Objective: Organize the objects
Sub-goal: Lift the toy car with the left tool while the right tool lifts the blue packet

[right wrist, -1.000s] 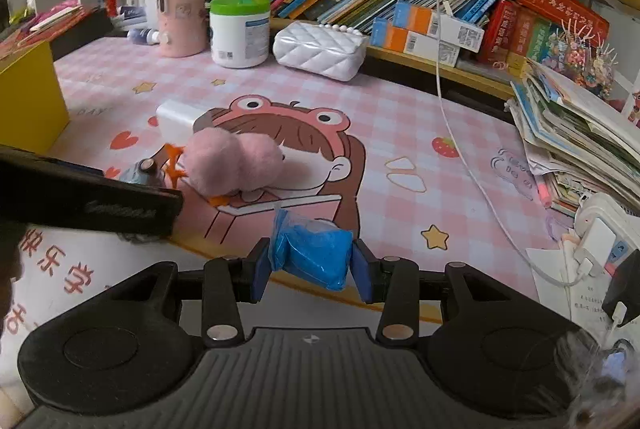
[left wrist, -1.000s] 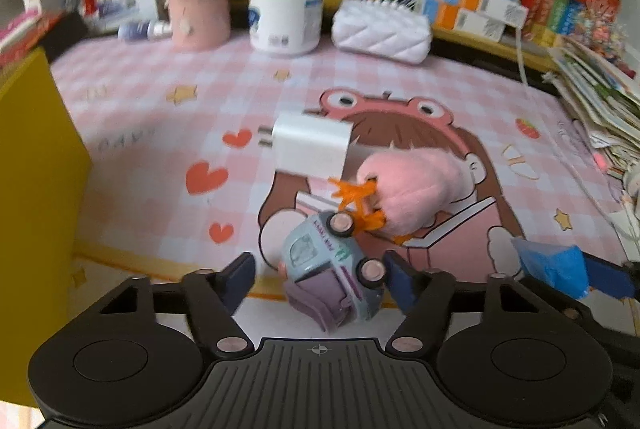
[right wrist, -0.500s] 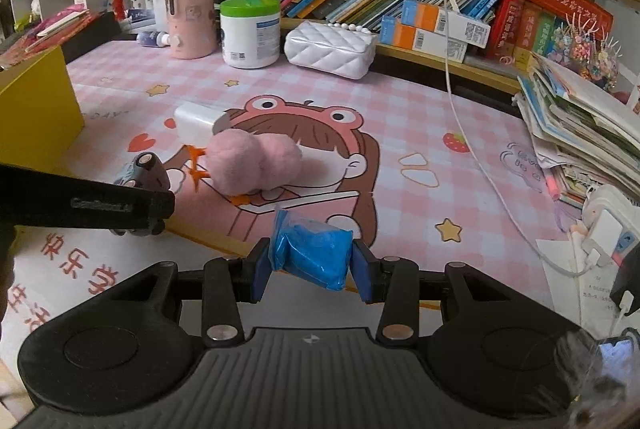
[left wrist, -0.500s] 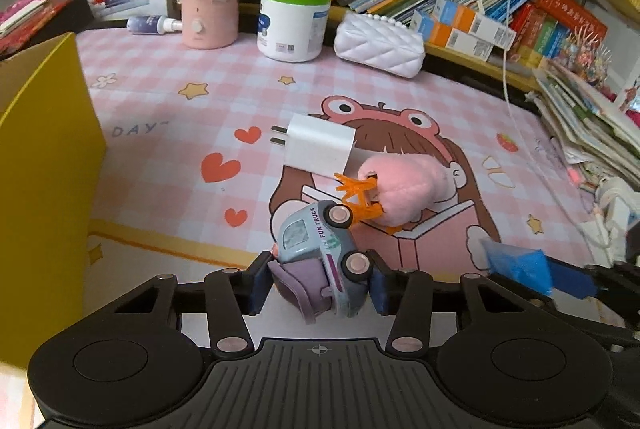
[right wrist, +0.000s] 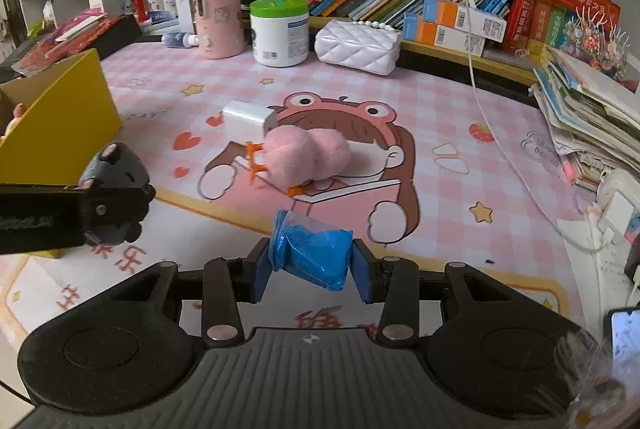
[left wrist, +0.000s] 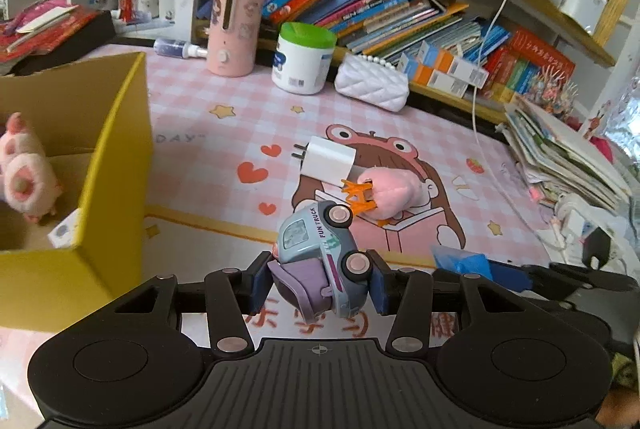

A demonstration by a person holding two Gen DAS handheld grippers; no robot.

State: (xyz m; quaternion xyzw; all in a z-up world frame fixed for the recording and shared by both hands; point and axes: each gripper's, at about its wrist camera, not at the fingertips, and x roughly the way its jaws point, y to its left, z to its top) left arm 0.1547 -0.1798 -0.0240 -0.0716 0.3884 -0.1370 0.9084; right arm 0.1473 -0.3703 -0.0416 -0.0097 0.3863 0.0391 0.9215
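My left gripper [left wrist: 318, 279] is shut on a blue-and-purple toy truck [left wrist: 320, 257] and holds it above the mat. It shows from the side in the right wrist view [right wrist: 112, 197]. My right gripper [right wrist: 310, 267] is shut on a blue plastic packet [right wrist: 312, 255], also lifted; it shows in the left wrist view [left wrist: 460, 263]. A pink plush with orange feet [left wrist: 390, 195] [right wrist: 306, 155] lies on the mat, touching a white charger plug [left wrist: 326, 159] [right wrist: 246, 119]. An open yellow box [left wrist: 116, 133] [right wrist: 60, 121] stands at the left with a pink plush toy [left wrist: 24, 169] inside.
A pink cylinder [left wrist: 236, 25], a green-lidded white jar [left wrist: 304, 59] and a white quilted pouch [left wrist: 372, 87] stand at the back before a shelf of books. A white cable [right wrist: 508, 157] runs down the right side. Stacked papers [right wrist: 592, 117] lie at the right edge.
My left gripper closed on the toy truck and lifted it up off the mat, bringing the yellow box's inside into view. My right gripper rose a little with the blue packet.
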